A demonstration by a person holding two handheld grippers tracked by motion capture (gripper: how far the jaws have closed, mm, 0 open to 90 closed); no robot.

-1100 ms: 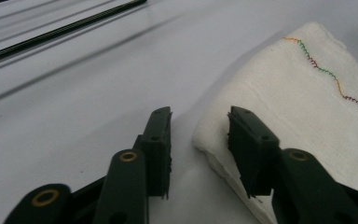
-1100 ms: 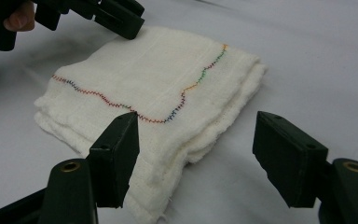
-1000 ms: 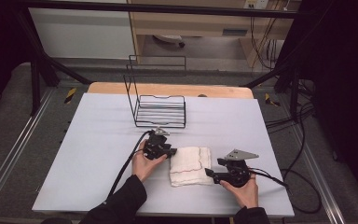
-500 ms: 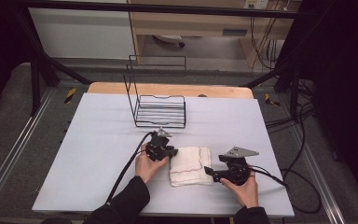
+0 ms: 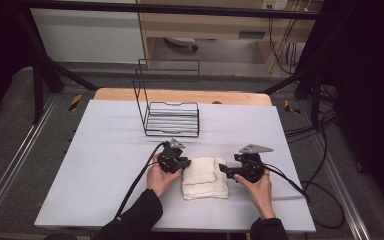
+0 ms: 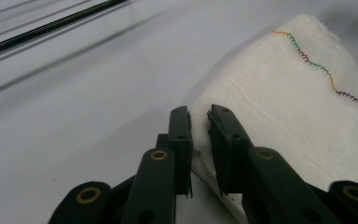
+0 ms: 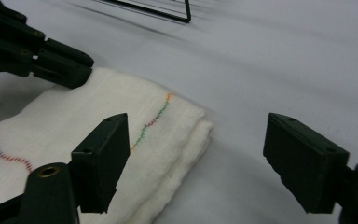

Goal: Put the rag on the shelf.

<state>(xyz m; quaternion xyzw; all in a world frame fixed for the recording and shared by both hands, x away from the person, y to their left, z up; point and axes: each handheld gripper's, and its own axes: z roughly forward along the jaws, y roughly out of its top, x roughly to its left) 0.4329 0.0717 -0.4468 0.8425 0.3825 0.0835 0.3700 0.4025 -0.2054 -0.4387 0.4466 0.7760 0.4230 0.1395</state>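
Left gripper view: the left gripper, its jaws having just been closing, pinches the near-left edge of the folded white cloth near the table's front edge; the right gripper, jaws wide and empty, straddles the cloth's right corner, beyond which stands the wire rack.

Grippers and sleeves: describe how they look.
Both are black. The left claw and right claw each carry a grey three-cornered plate on top and trail a black cable. Flat rectangular pads sit on black links with brass-coloured rivets. Both forearms wear dark sleeves.
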